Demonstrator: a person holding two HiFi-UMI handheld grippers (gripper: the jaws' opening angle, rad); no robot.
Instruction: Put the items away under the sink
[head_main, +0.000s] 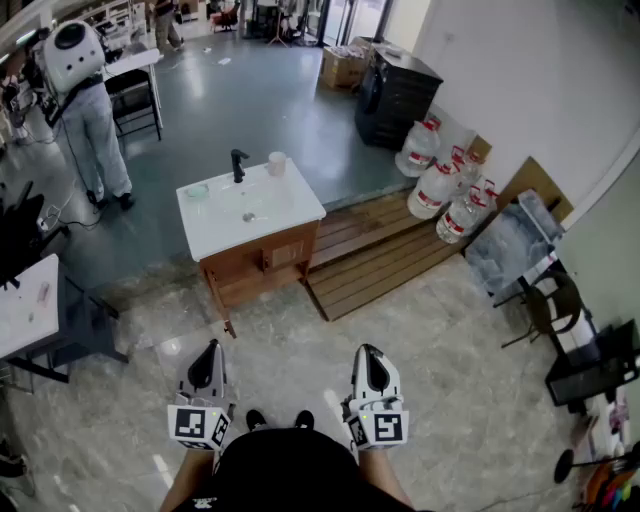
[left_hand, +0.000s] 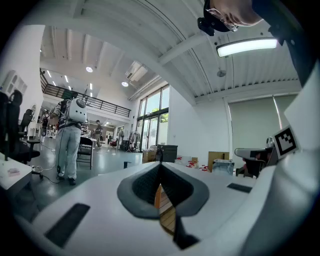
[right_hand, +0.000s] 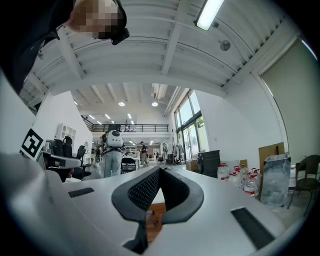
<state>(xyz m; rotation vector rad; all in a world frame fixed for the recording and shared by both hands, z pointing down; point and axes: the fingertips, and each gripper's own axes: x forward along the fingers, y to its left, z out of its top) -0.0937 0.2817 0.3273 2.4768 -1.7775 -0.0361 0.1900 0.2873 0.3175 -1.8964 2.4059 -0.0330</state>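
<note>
In the head view we look steeply down on a pale marbled tile floor (head_main: 450, 400). Our left gripper (head_main: 208, 352) and right gripper (head_main: 370, 354) are held low, side by side, close to our body. Both point towards a sink (head_main: 250, 205) that stands well apart from them. It is a white top on a wooden cabinet (head_main: 262, 265), with a black tap (head_main: 238, 164) at the back edge. A pale cup (head_main: 277, 163) stands beside the tap and a small greenish dish (head_main: 195, 190) lies near the left corner. Both are on the top, not in the cabinet below.

Just right of the cabinet lies a wooden platform (head_main: 375, 250). Beyond it, water jugs (head_main: 440, 185) cluster against the white wall (head_main: 520, 80), near a black cupboard (head_main: 395, 95) and cardboard boxes (head_main: 342, 68). Further back the floor turns glossy grey, and there a person (head_main: 90, 110) stands next to a black chair (head_main: 135, 98). A white table (head_main: 25, 305) shows at the left edge.

In the left gripper view we see the jaws closed tip to tip with nothing held. Planks of the platform show through the small gap behind the tips. Tall windows (left_hand: 155, 117) and a long ceiling lamp (left_hand: 247, 46) fill the hall beyond.

In the right gripper view the jaws are likewise pressed together and empty. The sink's white top and brown cabinet show in the gap. The water jugs stand to the right, the person to the left.
</note>
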